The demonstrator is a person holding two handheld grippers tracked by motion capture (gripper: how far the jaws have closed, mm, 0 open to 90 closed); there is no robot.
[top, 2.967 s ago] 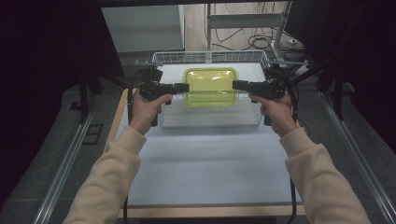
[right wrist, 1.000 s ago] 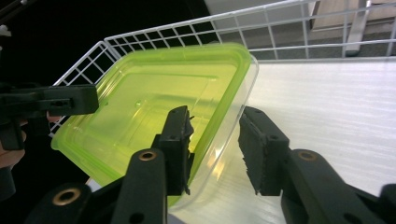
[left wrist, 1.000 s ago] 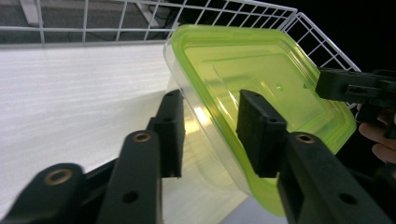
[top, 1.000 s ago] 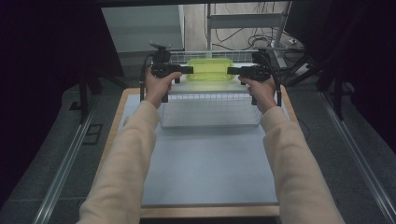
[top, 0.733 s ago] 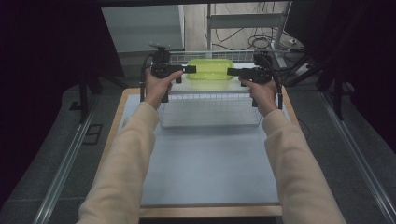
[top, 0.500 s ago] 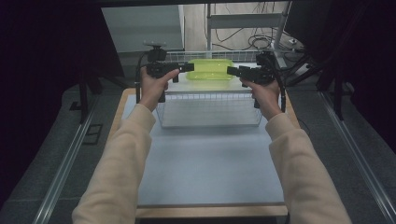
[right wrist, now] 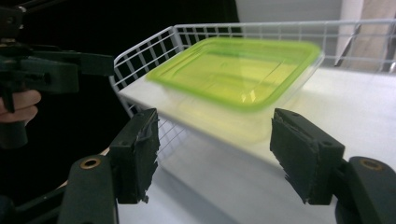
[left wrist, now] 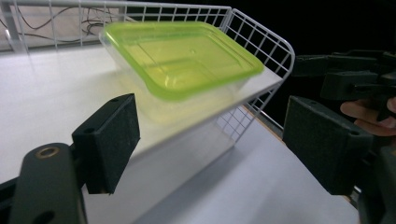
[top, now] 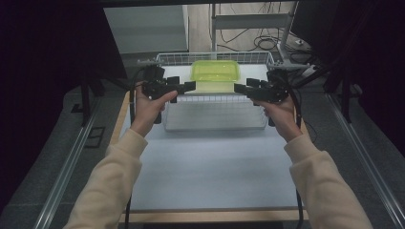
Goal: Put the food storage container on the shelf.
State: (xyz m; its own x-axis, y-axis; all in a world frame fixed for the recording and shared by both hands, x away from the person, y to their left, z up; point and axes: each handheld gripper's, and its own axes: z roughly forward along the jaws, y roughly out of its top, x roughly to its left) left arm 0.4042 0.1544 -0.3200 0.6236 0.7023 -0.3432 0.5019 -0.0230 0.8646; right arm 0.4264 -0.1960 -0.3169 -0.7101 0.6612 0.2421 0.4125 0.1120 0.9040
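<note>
A clear tub with a yellow-green lid [top: 215, 72] rests on the white top shelf of a wire rack [top: 215, 117] at the table's far end. My left gripper [top: 190, 86] hovers just off its near left corner and my right gripper [top: 239, 88] off its near right corner, tips facing each other. Both have just been opening and stand open with nothing between the jaws. In the left gripper view the tub [left wrist: 182, 56] lies beyond the left gripper [left wrist: 210, 112]. In the right gripper view the tub [right wrist: 238, 74] lies past the right gripper [right wrist: 215, 123].
A white mat [top: 210, 167] covers the table in front of the rack, with a wooden edge [top: 215, 214] nearest the person. A wire rail [top: 215, 57] borders the shelf's far side. Dark curtains flank the table; cables and a metal frame [top: 248, 21] lie behind.
Both grippers let go of the tub, opened, and drew back toward the person. The tub stays on the rack's top shelf, where it was carried from above the rack's front.
</note>
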